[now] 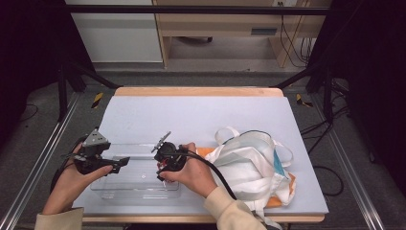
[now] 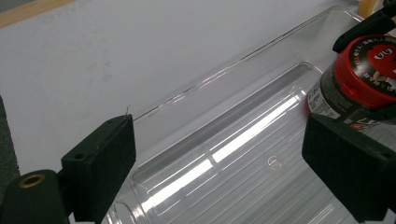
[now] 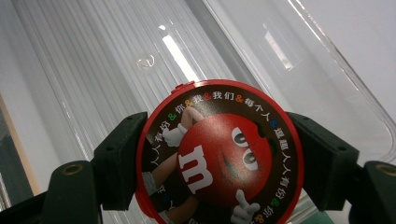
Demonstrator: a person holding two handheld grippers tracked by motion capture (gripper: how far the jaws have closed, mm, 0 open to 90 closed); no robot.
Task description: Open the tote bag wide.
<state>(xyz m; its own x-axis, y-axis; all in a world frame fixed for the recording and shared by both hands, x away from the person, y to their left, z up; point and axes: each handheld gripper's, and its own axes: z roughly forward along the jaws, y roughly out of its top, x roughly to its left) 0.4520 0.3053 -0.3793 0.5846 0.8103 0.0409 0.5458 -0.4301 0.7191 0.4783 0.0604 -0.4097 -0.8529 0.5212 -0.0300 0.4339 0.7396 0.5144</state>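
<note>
My right hand-held gripper (image 3: 219, 163) is clamped on a red-lidded candy tub (image 3: 219, 156) over the clear tray (image 1: 139, 184); my left hand-held gripper (image 2: 233, 163), jaws apart, hovers at the tray's left end.

The red lid (image 3: 219, 154) of the candy tub carries a large white "m" on the red M&M's character; around its black rim runs a ring of small white Chinese characters split by coloured "&" signs, reading in part "我们" and "每个人"; the tub's side label (image 2: 324, 100) is too blurred to read.
</note>
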